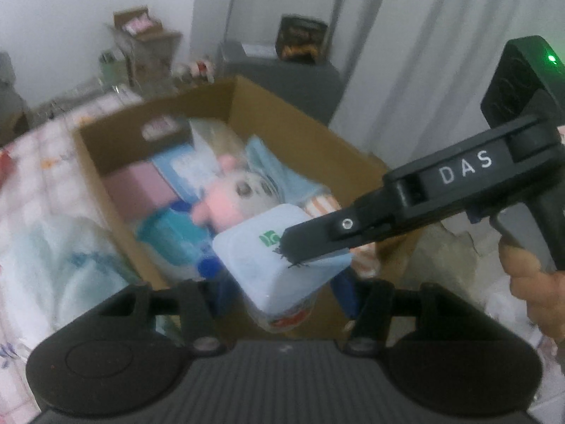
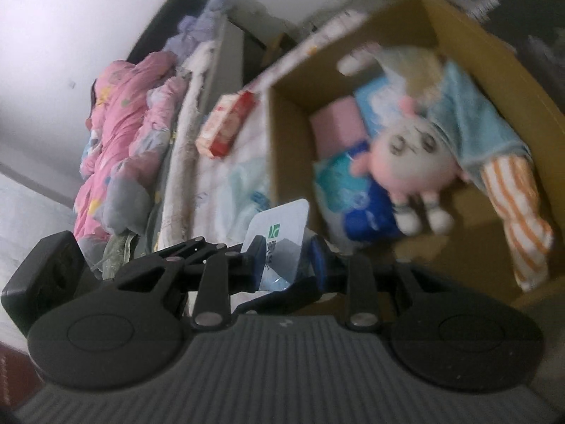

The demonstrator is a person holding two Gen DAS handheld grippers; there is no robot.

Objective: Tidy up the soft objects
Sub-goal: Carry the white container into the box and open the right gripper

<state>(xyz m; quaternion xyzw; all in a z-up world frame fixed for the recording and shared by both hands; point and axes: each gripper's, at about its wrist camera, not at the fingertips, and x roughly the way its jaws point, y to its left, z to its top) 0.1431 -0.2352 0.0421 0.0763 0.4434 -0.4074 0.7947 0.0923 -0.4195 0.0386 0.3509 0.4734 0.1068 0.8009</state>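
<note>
A light blue tissue pack with a green logo is held over the near edge of an open cardboard box. My left gripper grips the pack from below between its blue pads. My right gripper pinches the pack's top edge. In the right wrist view the pack sits between my right gripper's blue pads, with the left gripper's arm crossing at the left. A pink and white plush doll, blue cloth, tissue packs and a pink block lie in the box.
The box stands on a bed with a white patterned sheet. A red and white packet lies on the bed beside the box. A pink quilt is piled further off. A dark cabinet and cluttered shelves stand behind.
</note>
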